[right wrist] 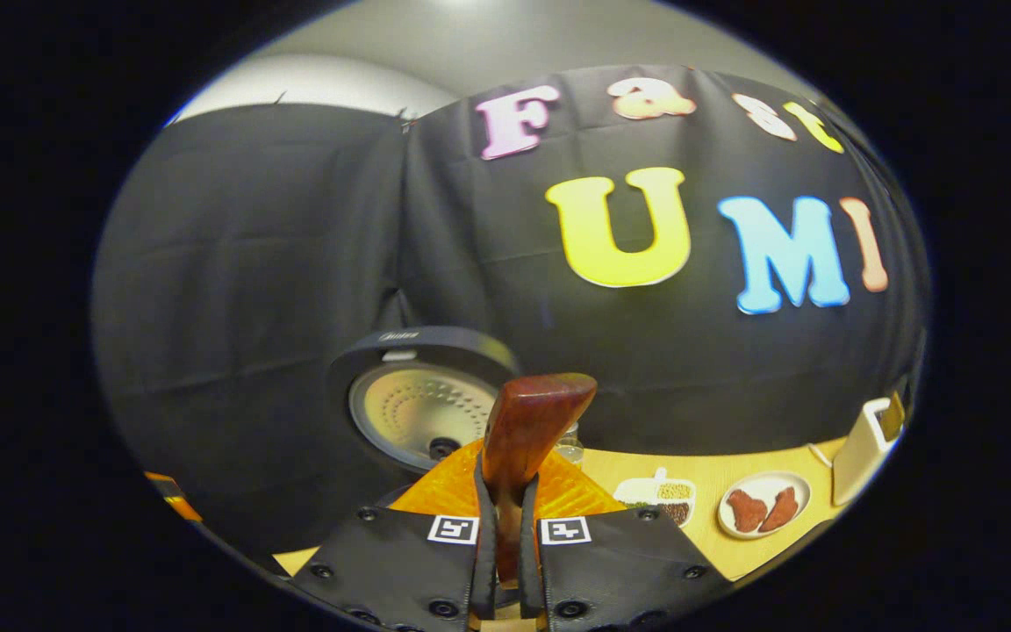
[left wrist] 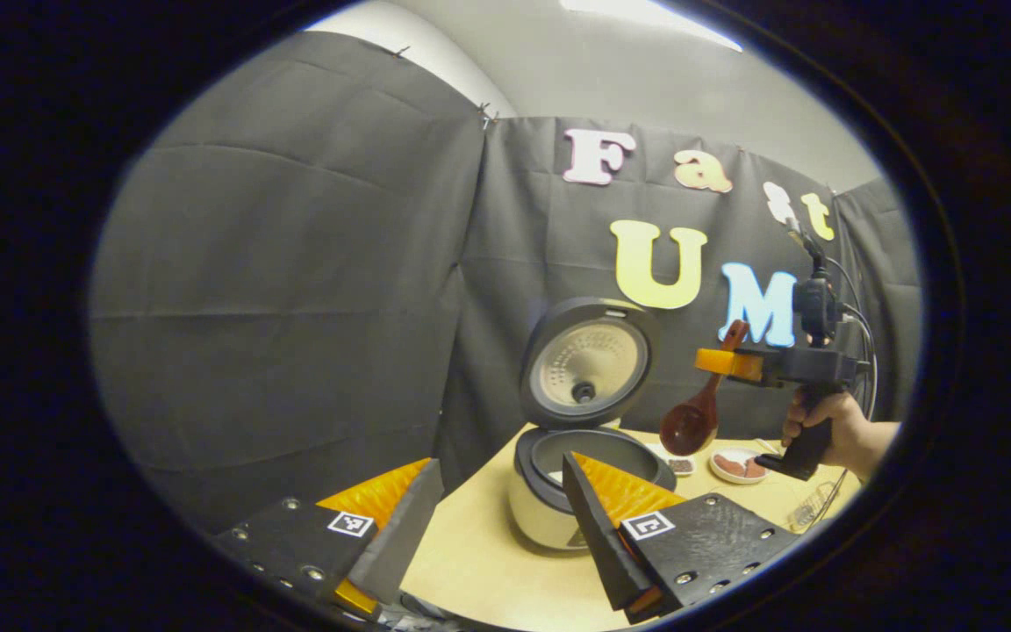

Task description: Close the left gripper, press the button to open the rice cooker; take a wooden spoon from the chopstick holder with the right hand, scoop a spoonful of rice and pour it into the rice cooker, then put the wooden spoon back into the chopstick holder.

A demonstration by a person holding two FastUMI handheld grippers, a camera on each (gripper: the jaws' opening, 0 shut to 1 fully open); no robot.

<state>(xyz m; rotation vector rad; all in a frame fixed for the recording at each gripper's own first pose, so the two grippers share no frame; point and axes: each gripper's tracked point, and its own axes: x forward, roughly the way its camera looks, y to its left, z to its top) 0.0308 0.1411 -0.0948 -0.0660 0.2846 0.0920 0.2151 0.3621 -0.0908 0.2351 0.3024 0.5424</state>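
Right gripper [right wrist: 505,535] pinched wooden spoon [left wrist: 697,412] handle, bowl hung just beside open rice cooker [left wrist: 558,491], left gripper [left wrist: 497,518] fingers spread.

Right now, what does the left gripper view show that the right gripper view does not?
Left gripper view: the wooden spoon's bowl, the hand holding the right gripper, the rice cooker's open pot. Right gripper view: a white container by the table edge, the spoon's handle between closed jaws. Shared: the raised lid, the plate of reddish pieces.
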